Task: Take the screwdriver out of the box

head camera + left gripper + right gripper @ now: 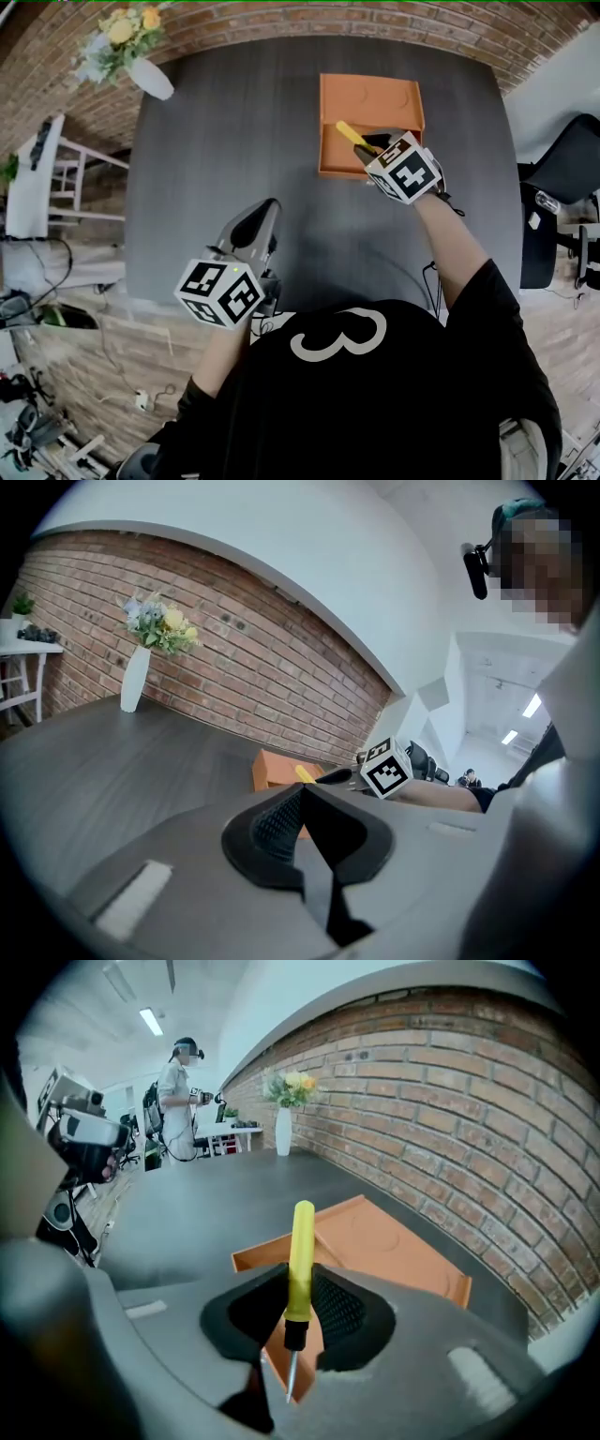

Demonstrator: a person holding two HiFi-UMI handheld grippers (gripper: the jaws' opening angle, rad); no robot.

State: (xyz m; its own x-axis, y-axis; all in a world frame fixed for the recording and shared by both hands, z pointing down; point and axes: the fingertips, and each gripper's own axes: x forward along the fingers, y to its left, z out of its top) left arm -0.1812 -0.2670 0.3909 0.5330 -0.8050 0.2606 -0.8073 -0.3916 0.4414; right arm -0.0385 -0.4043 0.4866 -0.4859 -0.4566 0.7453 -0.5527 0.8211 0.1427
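Clamping the screwdriver (301, 1260) by its yellow handle, the right gripper (300, 1312) had it over the orange box (394, 1251), shaft lying along the jaws, tip toward the person, while the left gripper (258, 225) sat closed and empty, well back from the box.

Black short-sleeved T-shirt (412, 412) with a white 3 (339, 335), grey left gripper (265, 214) and right gripper (370, 142), black ribbed pads (277, 822), white cubes (220, 292) with black square markers

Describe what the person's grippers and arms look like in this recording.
The left gripper and right gripper have grey moulded bodies with black ribbed pads. Each carries a white cube with black square markers. The person wears a black shirt with a white 3 on it.
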